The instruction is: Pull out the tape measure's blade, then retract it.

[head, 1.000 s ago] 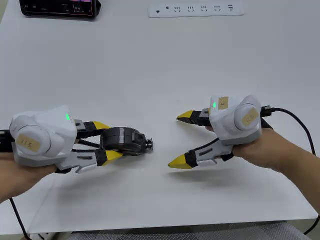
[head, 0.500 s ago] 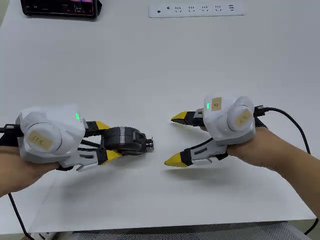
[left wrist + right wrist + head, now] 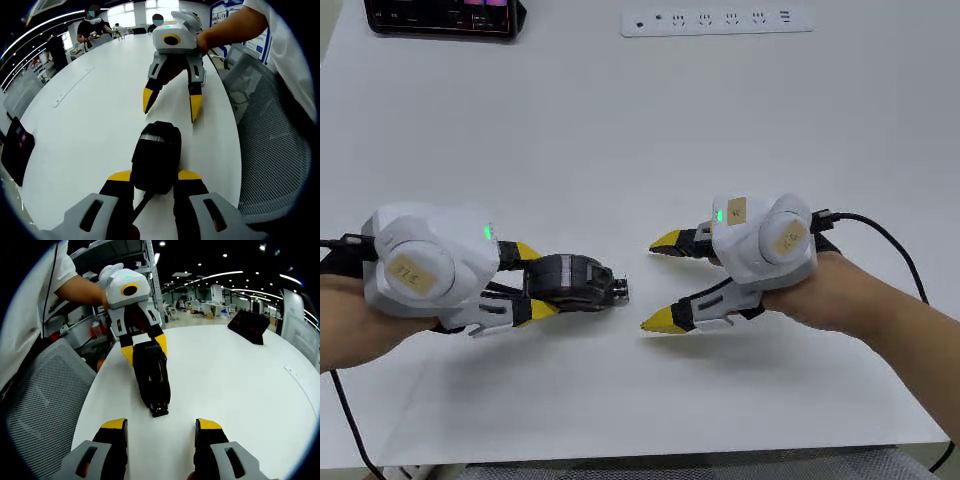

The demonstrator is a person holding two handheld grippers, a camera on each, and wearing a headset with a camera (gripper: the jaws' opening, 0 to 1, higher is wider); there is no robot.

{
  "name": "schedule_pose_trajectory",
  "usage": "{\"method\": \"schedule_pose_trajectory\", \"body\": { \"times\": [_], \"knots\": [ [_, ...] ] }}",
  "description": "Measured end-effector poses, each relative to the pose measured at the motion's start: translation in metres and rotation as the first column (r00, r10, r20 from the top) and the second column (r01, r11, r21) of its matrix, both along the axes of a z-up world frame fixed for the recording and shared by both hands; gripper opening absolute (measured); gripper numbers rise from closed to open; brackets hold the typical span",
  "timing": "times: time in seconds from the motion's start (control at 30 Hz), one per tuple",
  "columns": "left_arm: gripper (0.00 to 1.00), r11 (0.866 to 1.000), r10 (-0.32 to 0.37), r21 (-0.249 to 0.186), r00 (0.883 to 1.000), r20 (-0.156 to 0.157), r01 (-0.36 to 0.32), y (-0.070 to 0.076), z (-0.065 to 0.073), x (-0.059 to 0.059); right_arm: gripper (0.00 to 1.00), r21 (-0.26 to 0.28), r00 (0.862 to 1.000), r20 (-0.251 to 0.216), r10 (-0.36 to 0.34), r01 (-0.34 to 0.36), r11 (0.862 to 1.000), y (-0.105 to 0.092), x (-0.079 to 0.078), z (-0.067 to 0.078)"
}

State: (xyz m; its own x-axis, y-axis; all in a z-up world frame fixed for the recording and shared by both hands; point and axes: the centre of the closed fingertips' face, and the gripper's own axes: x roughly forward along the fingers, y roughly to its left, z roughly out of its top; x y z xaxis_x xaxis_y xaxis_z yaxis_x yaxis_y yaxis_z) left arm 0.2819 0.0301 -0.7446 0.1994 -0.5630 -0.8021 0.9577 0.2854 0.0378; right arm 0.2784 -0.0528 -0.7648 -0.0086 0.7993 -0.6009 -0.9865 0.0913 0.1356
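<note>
A black tape measure (image 3: 575, 283) lies on the white table (image 3: 620, 130) with its blade tab (image 3: 620, 290) pointing right. My left gripper (image 3: 528, 281) is shut on the tape measure (image 3: 156, 156), its yellow tips clamping the case's rear half. My right gripper (image 3: 660, 282) stands open just right of the tab, a small gap apart, nothing between its fingers. In the right gripper view the tape measure (image 3: 152, 376) lies straight ahead of my right gripper (image 3: 161, 425), with the blade tab (image 3: 159, 411) nearest. No blade is drawn out.
A white power strip (image 3: 716, 20) lies at the table's far edge, and a dark device (image 3: 440, 17) sits at the far left. A black cable (image 3: 890, 250) trails from the right gripper. A mesh chair (image 3: 35, 410) stands beside the table.
My right gripper has moved left toward the tape measure's tab, staying open. The left gripper has kept its hold and shifted slightly right.
</note>
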Motion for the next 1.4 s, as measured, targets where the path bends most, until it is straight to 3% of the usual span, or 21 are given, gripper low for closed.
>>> {"method": "schedule_pose_trajectory", "body": {
  "times": [0.67, 1.07, 1.4],
  "knots": [
    [0.23, 0.999, -0.050, 0.018, 0.998, 0.043, 0.050, 0.001, 0.000, -0.002, 0.25, 0.025, 0.994, 0.065, 0.084, -0.086, 0.996, 0.024, -0.002, -0.006],
    [0.24, 0.999, -0.046, 0.012, 0.998, 0.036, 0.046, 0.001, -0.001, -0.001, 0.13, 0.031, 0.993, 0.066, 0.097, -0.099, 0.995, 0.030, -0.004, -0.013],
    [0.24, 0.999, -0.032, 0.008, 0.999, 0.029, 0.032, 0.000, 0.002, -0.002, 0.12, 0.050, 0.992, 0.090, 0.092, -0.096, 0.994, 0.029, -0.003, -0.012]
  ]
}}
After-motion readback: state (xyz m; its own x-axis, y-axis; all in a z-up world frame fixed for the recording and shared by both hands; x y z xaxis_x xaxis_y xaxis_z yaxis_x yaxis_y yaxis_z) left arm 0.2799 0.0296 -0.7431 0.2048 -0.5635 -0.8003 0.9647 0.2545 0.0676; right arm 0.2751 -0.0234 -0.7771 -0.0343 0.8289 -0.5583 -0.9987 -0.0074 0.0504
